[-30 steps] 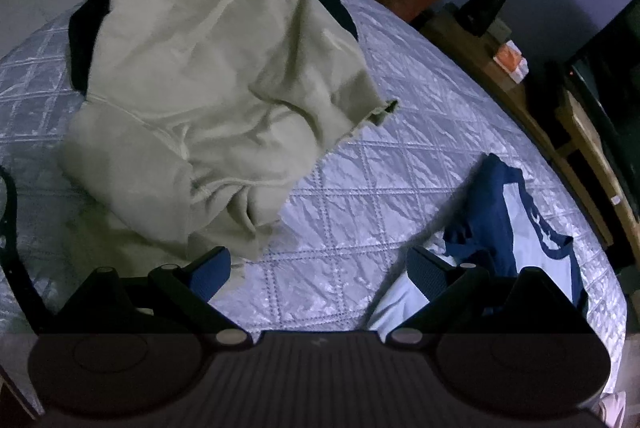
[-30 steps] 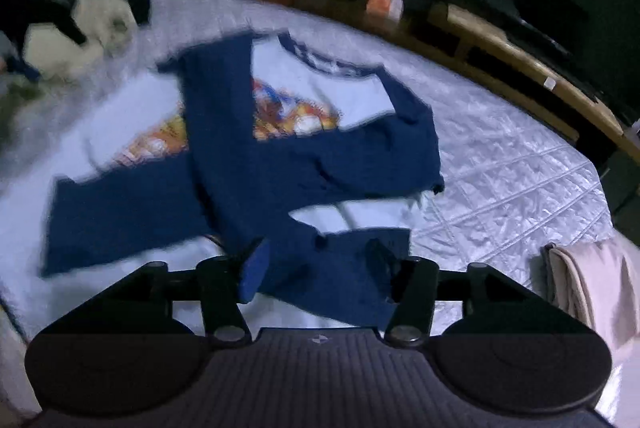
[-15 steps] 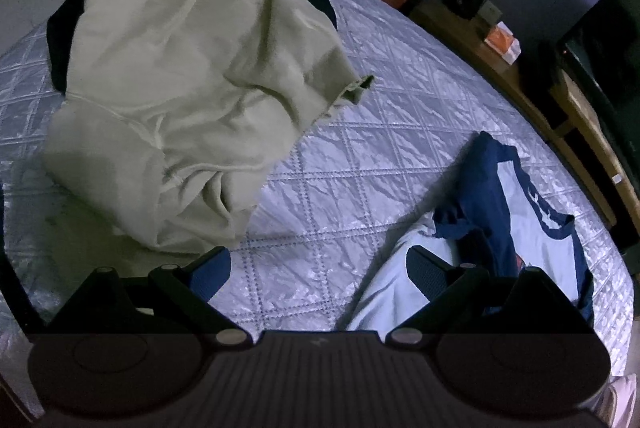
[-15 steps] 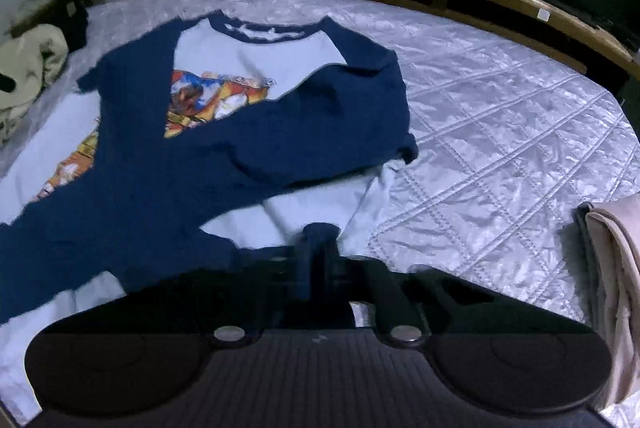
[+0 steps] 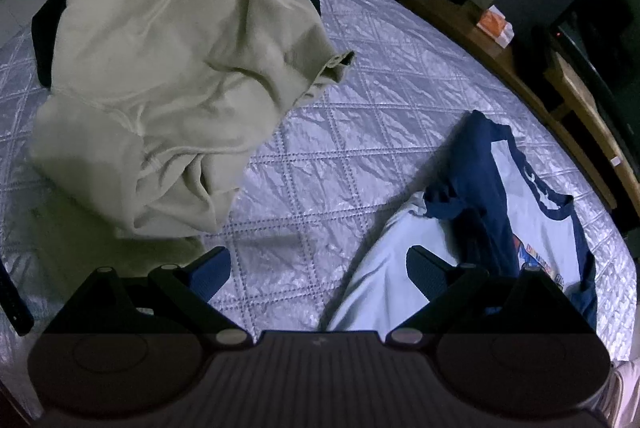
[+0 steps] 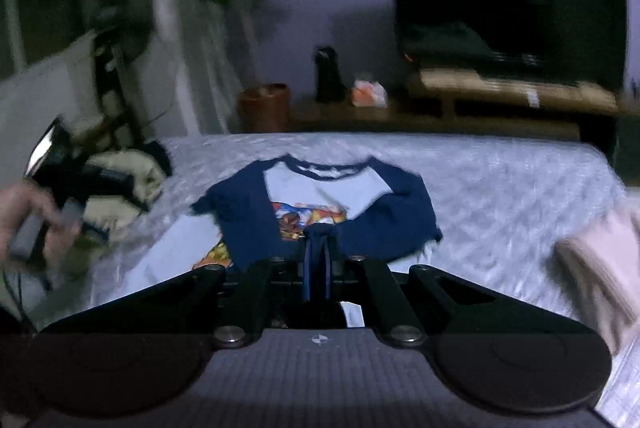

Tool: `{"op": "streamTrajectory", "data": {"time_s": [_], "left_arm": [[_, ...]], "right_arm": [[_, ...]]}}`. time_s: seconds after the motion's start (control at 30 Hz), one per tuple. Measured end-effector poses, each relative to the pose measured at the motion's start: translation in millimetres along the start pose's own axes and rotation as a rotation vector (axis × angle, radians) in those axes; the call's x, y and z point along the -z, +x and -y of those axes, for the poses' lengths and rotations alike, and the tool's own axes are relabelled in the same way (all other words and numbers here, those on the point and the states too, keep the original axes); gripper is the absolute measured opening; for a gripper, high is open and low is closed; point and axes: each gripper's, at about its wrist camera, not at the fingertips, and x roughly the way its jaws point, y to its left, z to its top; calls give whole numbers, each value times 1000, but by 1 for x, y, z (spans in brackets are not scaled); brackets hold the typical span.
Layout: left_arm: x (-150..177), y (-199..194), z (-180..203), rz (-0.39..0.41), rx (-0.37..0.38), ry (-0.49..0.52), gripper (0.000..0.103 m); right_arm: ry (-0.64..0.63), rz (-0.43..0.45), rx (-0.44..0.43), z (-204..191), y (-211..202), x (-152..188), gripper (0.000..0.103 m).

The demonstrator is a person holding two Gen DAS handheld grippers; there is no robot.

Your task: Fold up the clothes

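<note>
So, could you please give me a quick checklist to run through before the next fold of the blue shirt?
1. Right gripper shut on the shirt: ok, blue cloth is pinched between its fingers.
2. Left gripper free: ok, jaws open, nothing between them.
3. Sleeves folded in: ok, both lie across the chest print.
4. Space on the bed beside the shirt: ok, bare quilt between it and the beige garment.
5. How much cloth the right gripper holds: cannot tell, the view is blurred.
6. Hem lying flat: cannot tell, hidden behind the gripper.

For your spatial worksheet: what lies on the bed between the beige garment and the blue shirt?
Nothing: in the left wrist view only bare quilted bedspread separates beige garment from blue shirt.
</note>
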Motion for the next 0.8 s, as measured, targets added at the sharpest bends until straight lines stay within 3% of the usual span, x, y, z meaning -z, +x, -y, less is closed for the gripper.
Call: {"op": "streamTrajectory", "data": {"time_s": [0.1, 0.2, 0.43, 0.57, 0.73, 0.8], "left_arm": [[1, 0, 0, -4, 5, -2, 94], [1, 1, 1, -9, 9, 1, 94], [5, 6, 4, -29, 13, 7, 94], [6, 7, 7, -31, 14, 14, 94], [6, 7, 6, -34, 19, 10, 94], [6, 7, 7, -38, 22, 9, 93]], "right_arm": [[-157, -55, -67, -14, 0, 5, 12], [-330, -132, -74, -30, 4, 18, 12], [-778, -142, -237, -100, -4, 40, 12], [-1048, -220, -322, -127, -9, 63, 12], [-1109, -269, -343, -123, -10, 65, 11], [-1108, -301, -353, -119, -8, 65, 18]]}}
